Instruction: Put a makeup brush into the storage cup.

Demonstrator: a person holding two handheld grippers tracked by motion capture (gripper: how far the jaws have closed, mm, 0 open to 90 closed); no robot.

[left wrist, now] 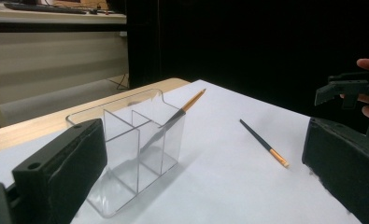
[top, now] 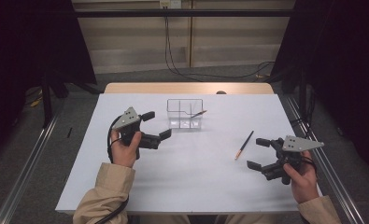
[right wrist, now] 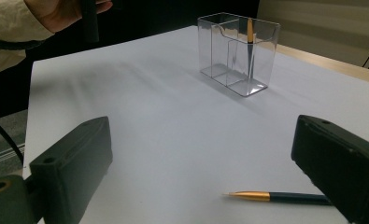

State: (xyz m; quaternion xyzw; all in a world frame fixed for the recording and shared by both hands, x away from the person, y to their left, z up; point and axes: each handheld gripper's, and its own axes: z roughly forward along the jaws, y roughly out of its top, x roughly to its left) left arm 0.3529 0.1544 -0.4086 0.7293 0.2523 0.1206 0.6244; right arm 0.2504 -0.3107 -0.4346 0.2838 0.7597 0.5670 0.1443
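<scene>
Loose pen (top: 244, 145): laid flat on the white counter (top: 191, 177), just beside the right gripper (top: 258, 153), outside its jaws.
Axis: slanted, gold end toward the person.
Look: dark and thin, with a gold end.
Second pen (top: 197, 113): leaned inside the clear organizer (top: 185, 113).
Right jaws: spread wide, nothing held.
Left gripper (top: 157, 125): jaws spread wide, nothing held, near the organizer.
</scene>
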